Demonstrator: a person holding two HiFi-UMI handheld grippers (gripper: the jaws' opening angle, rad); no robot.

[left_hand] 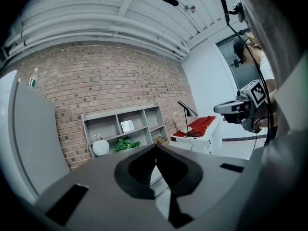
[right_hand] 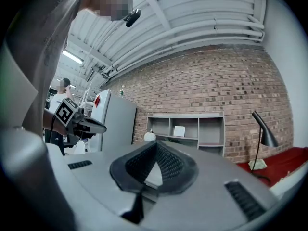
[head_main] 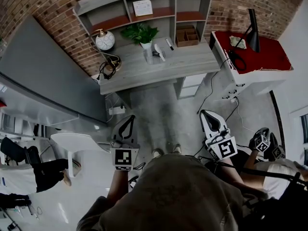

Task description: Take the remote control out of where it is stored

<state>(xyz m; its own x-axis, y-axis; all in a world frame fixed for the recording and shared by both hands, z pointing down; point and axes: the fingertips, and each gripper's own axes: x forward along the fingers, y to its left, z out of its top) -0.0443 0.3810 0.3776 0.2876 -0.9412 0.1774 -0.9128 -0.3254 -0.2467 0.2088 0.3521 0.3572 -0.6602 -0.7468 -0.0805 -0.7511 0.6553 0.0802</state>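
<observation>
A grey desk (head_main: 187,61) with a shelf unit (head_main: 120,6) stands against the brick wall, some way ahead of me. On it lie a slim white object (head_main: 159,52) and a small black stick (head_main: 169,44); I cannot tell which one, if either, is the remote control. A wooden box (head_main: 186,34) sits at the desk's back right. My left gripper (head_main: 131,116) (left_hand: 156,146) hangs over the floor well short of the desk, tips together and empty. My right gripper (head_main: 203,111) (right_hand: 156,142) is level with it to the right, also shut and empty.
White drawers (head_main: 192,83) sit under the desk's right end. A red-topped cabinet (head_main: 260,57) with a black lamp (head_main: 252,30) stands to the right. A globe lamp (head_main: 105,40), a plant (head_main: 139,32), a white stool (head_main: 72,141) and a grey partition (head_main: 43,71) are on the left. Another person's grippers (head_main: 263,143) are at lower right.
</observation>
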